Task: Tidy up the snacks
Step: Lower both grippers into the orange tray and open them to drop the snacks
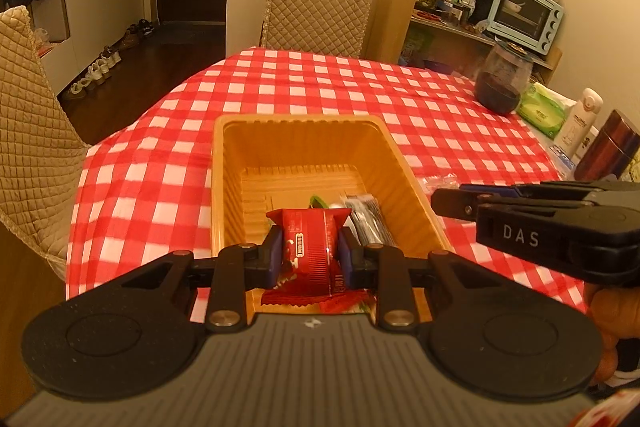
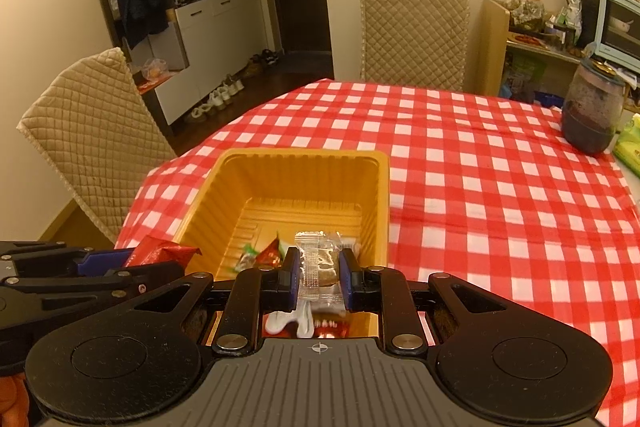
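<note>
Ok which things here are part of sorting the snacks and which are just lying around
Part of the job: yellow tray, red snack packet in the left gripper, clear snack packet in the right gripper.

Lying about: dark jar, green tissue pack, white bottle.

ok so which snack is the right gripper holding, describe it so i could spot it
Find the yellow tray on the red checked tablecloth. Above its near end, the right gripper is shut on a clear wrapped snack with a brown piece inside. The see-through wrapper sets it apart from the solid red packet in the left gripper beside it.
</note>
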